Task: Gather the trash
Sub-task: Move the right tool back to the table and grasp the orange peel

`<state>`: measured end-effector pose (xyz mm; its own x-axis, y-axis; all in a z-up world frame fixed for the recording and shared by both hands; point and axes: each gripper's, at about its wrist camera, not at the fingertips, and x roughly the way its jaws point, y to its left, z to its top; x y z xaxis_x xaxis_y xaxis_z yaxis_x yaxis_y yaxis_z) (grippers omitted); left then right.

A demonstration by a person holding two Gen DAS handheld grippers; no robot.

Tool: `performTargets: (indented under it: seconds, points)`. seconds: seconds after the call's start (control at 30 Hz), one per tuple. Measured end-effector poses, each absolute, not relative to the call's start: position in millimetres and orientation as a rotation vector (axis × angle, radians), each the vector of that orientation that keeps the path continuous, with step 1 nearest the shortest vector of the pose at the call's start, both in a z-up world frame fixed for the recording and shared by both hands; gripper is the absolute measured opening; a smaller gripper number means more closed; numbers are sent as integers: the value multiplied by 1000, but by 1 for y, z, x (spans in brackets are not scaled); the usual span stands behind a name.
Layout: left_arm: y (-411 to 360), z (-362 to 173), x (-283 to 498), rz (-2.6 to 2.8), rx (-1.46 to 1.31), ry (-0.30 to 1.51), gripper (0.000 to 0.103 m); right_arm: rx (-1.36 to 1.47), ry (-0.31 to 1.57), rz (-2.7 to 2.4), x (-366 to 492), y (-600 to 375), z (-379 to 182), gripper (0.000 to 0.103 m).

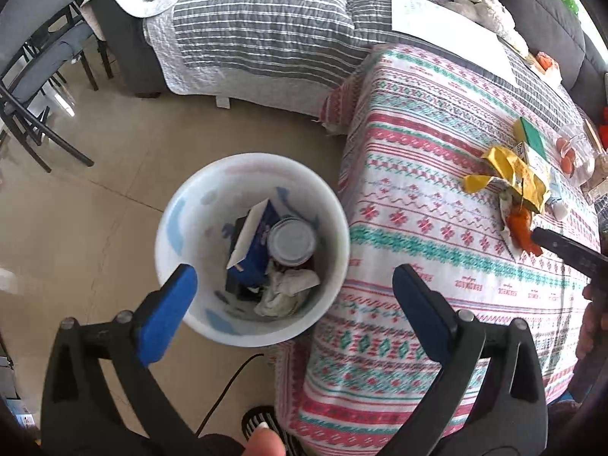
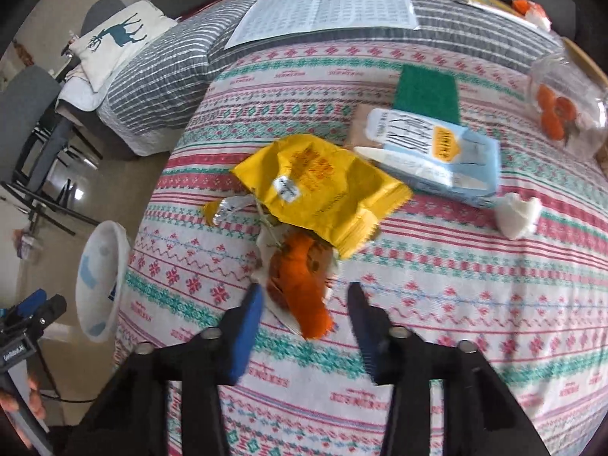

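Observation:
A white bin (image 1: 250, 159) stands on the floor beside the table, holding a blue box (image 1: 258, 243), a can (image 1: 292, 241) and crumpled tissue (image 1: 288, 288). My left gripper (image 1: 294, 271) hangs open above it with nothing between its blue pads. On the patterned tablecloth (image 2: 456, 323) lies an orange scrap (image 2: 304, 277) on white paper, partly under a yellow wrapper (image 2: 323, 186). My right gripper (image 2: 306, 288) straddles the orange scrap; its pads stand a little off it on both sides. A light blue carton (image 2: 437, 152) and a white tissue ball (image 2: 518, 214) lie farther back.
A green sponge (image 2: 425, 91) and a clear tub with orange pieces (image 2: 566, 110) sit at the table's far side. A sofa with a striped quilt (image 1: 266, 30) lies behind, with a printed sheet (image 2: 326, 7) on it. Chairs (image 1: 38, 76) stand left. A black cable (image 1: 228, 391) crosses the floor.

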<state>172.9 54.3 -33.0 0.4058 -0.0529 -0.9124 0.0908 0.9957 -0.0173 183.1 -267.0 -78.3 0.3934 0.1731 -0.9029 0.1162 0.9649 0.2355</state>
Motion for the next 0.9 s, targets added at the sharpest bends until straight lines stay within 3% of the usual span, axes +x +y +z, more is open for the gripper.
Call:
performTargets:
  seconds: [0.1, 0.3, 0.47, 0.9]
  points:
    - [50, -33, 174, -95, 34, 1150, 102, 280, 1164, 48, 189, -264, -82, 29]
    - [45, -37, 175, -93, 41, 1159, 102, 265, 1190, 47, 198, -260, -95, 26]
    - [41, -37, 177, -97, 30, 1168, 102, 254, 1184, 65, 197, -257, -95, 16]
    - [-37, -31, 178, -249, 14, 1169, 102, 386, 1050, 119, 138, -309, -35, 15]
